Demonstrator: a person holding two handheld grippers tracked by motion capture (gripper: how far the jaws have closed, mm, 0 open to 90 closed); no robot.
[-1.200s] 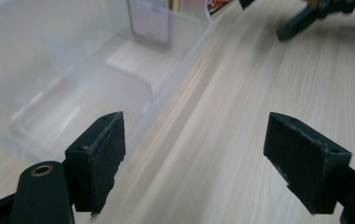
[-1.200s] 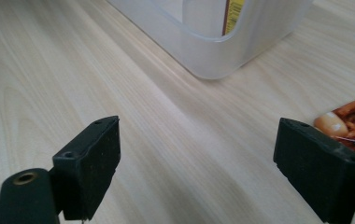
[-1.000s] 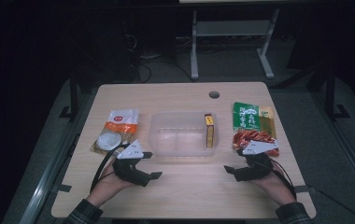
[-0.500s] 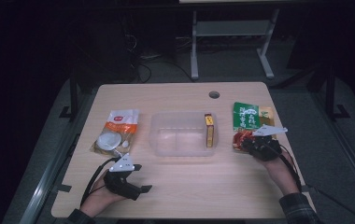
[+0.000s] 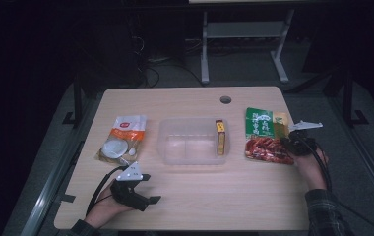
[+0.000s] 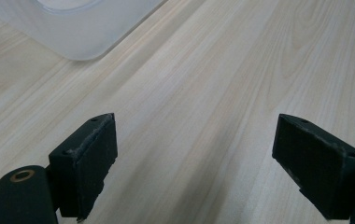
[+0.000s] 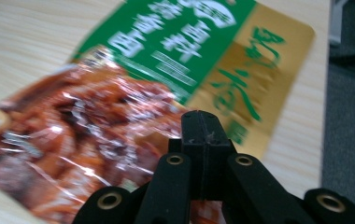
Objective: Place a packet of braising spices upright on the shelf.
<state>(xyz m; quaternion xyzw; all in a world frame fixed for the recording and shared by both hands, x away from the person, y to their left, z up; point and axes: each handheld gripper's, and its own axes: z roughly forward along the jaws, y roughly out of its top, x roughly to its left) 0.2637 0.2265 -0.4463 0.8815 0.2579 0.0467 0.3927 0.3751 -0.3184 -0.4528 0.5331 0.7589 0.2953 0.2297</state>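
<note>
One box (image 5: pixel 220 138) is seen in the tub (image 5: pixel 175 148). The pouch (image 7: pixel 119 107) lies right of the tub, unlifted. The right gripper (image 7: pixel 202 126) is closed at its edge; grip unconfirmed. The left gripper (image 6: pixel 194 158) is held wide, empty. Packing is judged barely begun.

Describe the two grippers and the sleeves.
Both grippers are black. The left gripper carries a grey three-cornered plate and trails a black cable; its fingers are blocky black pads. The right gripper has the same plate and cable, with brass-ringed pivots. The right sleeve is dark plaid.
</note>
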